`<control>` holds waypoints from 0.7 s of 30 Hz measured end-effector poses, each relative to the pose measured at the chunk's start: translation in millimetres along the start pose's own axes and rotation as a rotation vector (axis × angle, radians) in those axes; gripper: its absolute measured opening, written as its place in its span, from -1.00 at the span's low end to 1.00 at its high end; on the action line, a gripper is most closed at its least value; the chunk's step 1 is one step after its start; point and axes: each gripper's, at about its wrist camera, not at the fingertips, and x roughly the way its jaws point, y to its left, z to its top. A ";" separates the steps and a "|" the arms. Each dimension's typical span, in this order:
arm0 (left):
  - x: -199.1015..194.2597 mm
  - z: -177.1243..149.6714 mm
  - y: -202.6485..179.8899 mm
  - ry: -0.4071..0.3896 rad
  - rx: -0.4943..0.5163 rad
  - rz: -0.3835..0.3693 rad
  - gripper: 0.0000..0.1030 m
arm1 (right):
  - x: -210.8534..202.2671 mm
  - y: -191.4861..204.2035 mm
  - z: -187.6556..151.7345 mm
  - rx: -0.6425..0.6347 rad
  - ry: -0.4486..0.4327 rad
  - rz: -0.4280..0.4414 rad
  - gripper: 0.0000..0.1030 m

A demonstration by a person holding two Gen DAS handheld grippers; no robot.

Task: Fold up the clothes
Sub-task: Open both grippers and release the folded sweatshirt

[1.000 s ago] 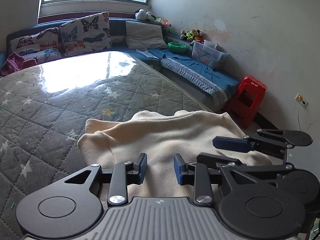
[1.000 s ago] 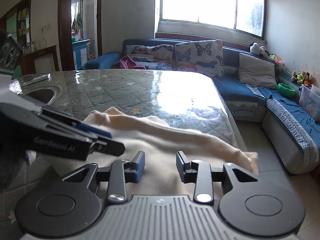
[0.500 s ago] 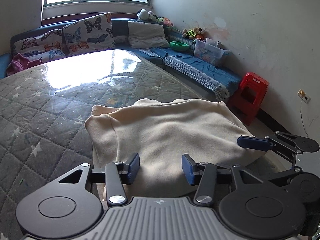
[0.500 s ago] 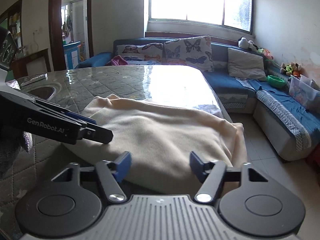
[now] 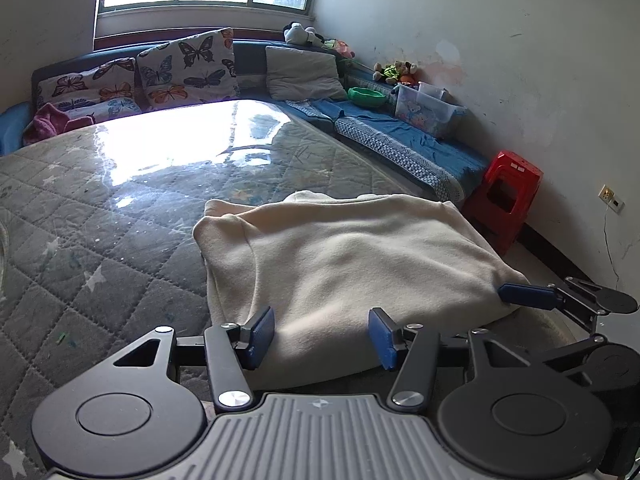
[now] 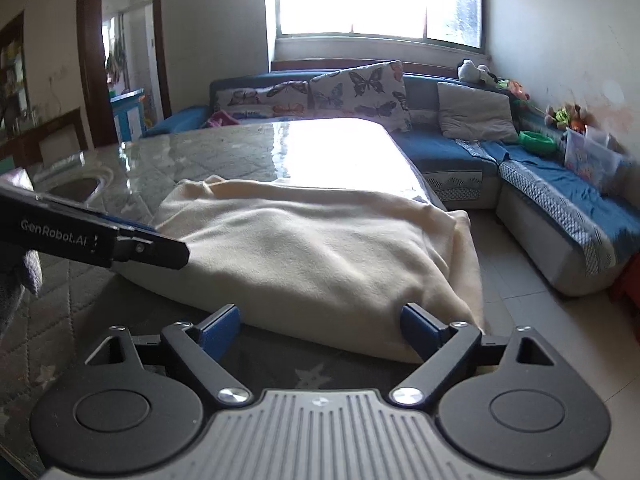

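Cream garment folded on the quilted table; both grippers released and parting.

The cream garment (image 5: 352, 256) lies folded at mid-frame on the grey quilted table (image 5: 100, 248), its right edge at the table's rim. The left gripper (image 5: 322, 334), at lower centre, is opening, the near hem between its pads without contact. The right gripper (image 6: 320, 330) is opening wide, the garment's near edge between its fingers, not pressed. A red stool (image 5: 506, 196) stands at right.

Cream garment (image 5: 352, 256) – soft matt fleece; table (image 5: 120, 216) – glossy glass over quilted cloth.
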 end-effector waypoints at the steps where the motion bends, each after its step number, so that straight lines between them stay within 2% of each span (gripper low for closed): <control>1: -1.1 -0.1 0.7 -0.001 -0.004 -0.001 0.08 | -1.8 -0.7 0.2 0.001 -0.002 -0.007 0.75; 8: -4.1 0.2 2.1 -0.008 -0.029 -0.003 0.12 | -12.2 -5.0 13.2 0.005 -0.082 0.012 1.00; 11: -3.0 -0.8 2.2 -0.005 -0.027 0.002 0.12 | -5.9 -8.7 16.7 0.020 -0.078 0.023 1.00; 14: -2.5 -1.3 2.5 -0.004 -0.025 0.001 0.12 | 8.9 -22.5 8.9 0.106 -0.023 0.037 1.00; 16: -2.1 -1.3 3.3 -0.003 -0.028 0.000 0.12 | 9.4 -29.5 0.9 0.138 -0.028 0.035 1.00; 21: -1.0 -1.5 5.2 0.001 -0.035 -0.002 0.13 | 5.2 -30.9 1.8 0.128 -0.031 0.039 1.00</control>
